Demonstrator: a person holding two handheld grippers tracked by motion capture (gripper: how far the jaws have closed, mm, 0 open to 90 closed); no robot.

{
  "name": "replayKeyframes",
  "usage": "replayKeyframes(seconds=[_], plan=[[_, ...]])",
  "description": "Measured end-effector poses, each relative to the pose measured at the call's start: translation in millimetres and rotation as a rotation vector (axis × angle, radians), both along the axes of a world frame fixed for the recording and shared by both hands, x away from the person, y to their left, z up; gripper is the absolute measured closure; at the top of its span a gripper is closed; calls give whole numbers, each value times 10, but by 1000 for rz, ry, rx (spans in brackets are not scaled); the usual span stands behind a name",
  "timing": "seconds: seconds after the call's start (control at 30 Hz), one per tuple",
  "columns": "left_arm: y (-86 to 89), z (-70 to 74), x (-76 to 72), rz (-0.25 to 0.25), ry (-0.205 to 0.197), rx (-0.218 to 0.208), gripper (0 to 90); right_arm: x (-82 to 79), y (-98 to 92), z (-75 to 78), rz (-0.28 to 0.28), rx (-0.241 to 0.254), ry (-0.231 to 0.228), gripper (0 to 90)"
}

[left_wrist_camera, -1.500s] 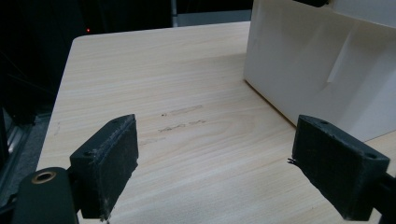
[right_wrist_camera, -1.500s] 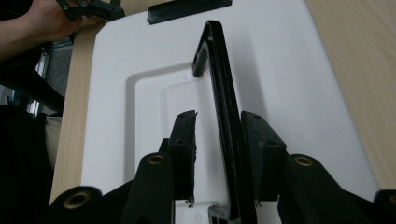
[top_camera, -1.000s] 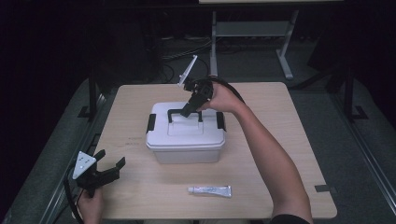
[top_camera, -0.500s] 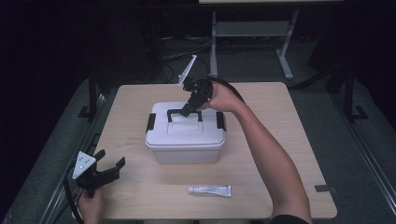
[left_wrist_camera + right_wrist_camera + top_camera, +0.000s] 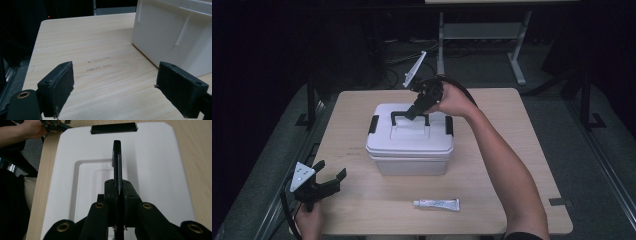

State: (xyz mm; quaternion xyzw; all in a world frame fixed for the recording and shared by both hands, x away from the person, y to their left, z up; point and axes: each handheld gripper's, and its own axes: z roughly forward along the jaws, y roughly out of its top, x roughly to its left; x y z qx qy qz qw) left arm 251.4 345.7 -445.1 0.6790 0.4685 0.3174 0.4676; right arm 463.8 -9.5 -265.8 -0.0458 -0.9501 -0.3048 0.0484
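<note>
One white box (image 5: 410,150) and one tube (image 5: 436,204) on the table (image 5: 512,130). Right gripper (image 5: 412,112) has its fingers clamped on the box's one black handle (image 5: 117,162); left gripper (image 5: 331,181) has its fingers wide, holding nothing

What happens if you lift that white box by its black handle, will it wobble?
Probably a little: the right gripper pinches the thin handle off-centre, so the box may tilt. Its stiff plastic likely won't bend.

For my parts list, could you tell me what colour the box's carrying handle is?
Black, on the handle of the white box; clearest in the right gripper view.
</note>
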Motion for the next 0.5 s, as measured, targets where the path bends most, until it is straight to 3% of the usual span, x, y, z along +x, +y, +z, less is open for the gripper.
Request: replayKeyframes(seconds=[0.27, 0.5], plan=[[5, -1, 0, 1, 0, 1, 137, -103, -184, 187, -15, 21, -34, 839], [-6, -3, 0, 1, 0, -2, 137, -222, -467, 278, -56, 21, -55, 839]])
